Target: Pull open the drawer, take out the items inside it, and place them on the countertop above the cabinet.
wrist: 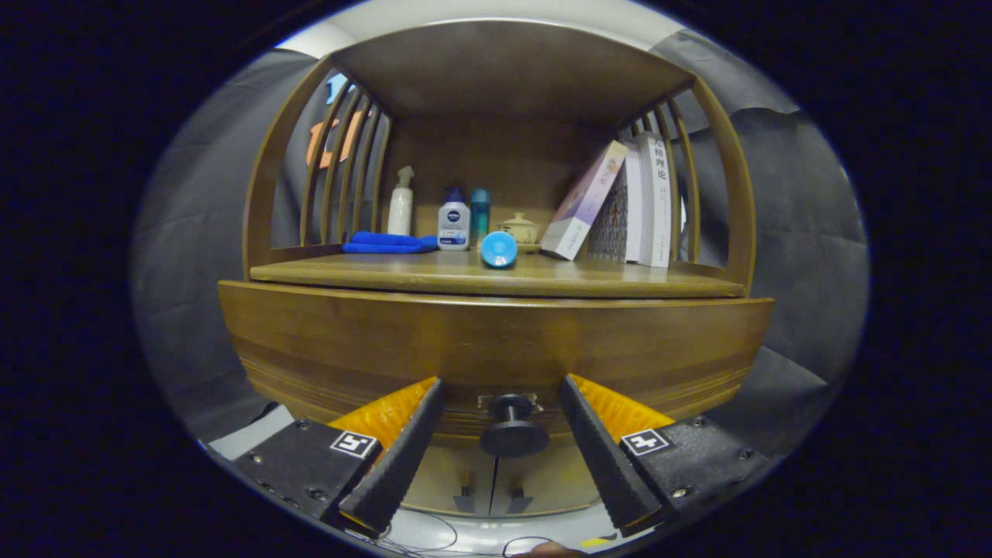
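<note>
Gripper view showed the gripper point(502, 387) spread wide at lower centre, its fingers point(399, 449) flanking the drawer knob point(513, 428) without touching it. Drawer point(496, 345) sat closed; bottles point(453, 223) and books point(635, 205) stood on the countertop point(434, 271) above.

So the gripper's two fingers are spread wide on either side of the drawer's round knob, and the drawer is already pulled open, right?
Not quite. The gripper view shows the drawer closed, its front flush under the countertop. The rest holds: the gripper is open, fingers spread on either side of the round knob, not touching it.
</note>
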Tool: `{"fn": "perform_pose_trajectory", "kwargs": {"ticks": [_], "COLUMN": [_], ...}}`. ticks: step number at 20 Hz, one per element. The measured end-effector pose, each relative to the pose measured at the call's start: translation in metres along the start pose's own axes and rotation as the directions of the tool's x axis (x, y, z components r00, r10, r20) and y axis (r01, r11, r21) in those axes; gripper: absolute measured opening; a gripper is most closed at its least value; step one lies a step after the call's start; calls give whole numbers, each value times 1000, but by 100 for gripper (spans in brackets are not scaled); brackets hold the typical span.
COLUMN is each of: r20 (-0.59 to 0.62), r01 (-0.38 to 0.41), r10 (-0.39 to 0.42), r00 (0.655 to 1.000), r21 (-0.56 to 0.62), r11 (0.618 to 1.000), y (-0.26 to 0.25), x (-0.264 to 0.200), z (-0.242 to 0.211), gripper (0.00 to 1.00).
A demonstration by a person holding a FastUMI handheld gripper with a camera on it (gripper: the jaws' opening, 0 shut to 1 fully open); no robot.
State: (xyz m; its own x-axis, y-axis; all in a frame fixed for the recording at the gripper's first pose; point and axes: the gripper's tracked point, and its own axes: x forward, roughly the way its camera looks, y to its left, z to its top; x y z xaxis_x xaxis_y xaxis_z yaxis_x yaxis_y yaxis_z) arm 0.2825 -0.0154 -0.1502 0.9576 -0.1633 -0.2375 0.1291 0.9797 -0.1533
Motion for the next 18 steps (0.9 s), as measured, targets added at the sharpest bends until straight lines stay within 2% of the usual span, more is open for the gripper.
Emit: {"fn": "perform_pose_trajectory", "kwargs": {"ticks": [6,11,18], "r20": [-23,-60,27], "r01": [4,6,-86], "r10": [-4,-8,87], "r00": [1000,998,996], "r21": [-9,-32,-22], "r11": [1000,999,996], "y": [1,-2,3], "x": [22,15,-94], "z": [5,1,25], "gripper": [99,100,100]}}
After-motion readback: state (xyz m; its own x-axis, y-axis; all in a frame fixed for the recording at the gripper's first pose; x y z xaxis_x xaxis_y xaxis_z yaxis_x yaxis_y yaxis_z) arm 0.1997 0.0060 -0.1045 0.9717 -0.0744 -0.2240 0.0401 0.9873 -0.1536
